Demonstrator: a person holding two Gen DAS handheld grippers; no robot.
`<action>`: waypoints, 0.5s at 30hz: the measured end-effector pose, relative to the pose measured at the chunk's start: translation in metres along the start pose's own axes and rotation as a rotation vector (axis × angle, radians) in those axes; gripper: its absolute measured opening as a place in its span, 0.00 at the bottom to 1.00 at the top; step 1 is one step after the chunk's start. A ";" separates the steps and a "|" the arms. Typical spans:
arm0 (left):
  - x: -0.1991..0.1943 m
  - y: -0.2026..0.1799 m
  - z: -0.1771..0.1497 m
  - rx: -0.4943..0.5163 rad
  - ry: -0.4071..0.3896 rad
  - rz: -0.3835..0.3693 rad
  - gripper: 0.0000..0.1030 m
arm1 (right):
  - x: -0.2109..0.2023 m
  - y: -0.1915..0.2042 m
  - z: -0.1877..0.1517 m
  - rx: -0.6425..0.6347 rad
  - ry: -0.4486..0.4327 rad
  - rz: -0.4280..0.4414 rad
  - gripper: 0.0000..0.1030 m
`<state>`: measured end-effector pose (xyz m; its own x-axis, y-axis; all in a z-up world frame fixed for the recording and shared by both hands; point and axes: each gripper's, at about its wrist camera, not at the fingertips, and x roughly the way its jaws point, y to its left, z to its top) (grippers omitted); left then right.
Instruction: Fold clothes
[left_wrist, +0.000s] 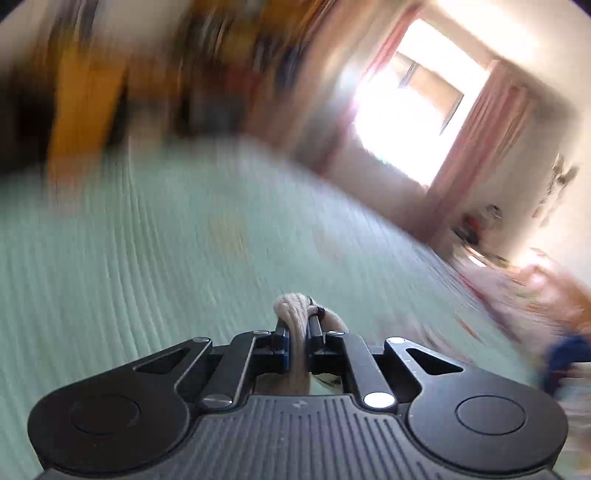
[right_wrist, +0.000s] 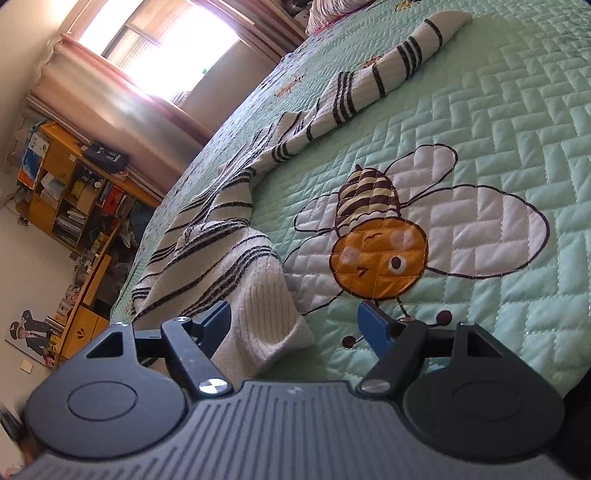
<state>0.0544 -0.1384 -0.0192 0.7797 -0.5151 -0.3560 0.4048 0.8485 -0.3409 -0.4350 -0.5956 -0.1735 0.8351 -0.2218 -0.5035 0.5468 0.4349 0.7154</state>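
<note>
Left fingers (left_wrist: 298, 328) pinch blurred sweater (right_wrist: 236, 236) fabric; right fingers (right_wrist: 299, 325) gape around its cuff.

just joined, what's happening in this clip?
A person with a gripper in each hand is folding a striped sweater on a bed with a green quilt. The left gripper is shut on a bunch of cream knit fabric, and its view is blurred by motion. The right gripper is open, its fingers on either side of the sweater's ribbed edge, not yet closed.
</note>
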 end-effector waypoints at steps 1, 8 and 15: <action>0.006 0.003 0.026 0.017 -0.037 0.069 0.16 | 0.000 0.000 0.000 0.001 -0.001 0.000 0.75; -0.004 0.044 -0.040 -0.207 0.158 0.107 0.49 | -0.001 -0.001 0.001 0.027 -0.020 0.006 0.75; -0.059 -0.058 -0.216 0.001 0.469 -0.345 0.56 | -0.002 0.002 0.000 0.029 -0.003 0.035 0.75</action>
<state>-0.1185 -0.1836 -0.1665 0.3079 -0.7601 -0.5722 0.5982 0.6224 -0.5048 -0.4357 -0.5940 -0.1708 0.8540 -0.2094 -0.4763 0.5186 0.4175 0.7462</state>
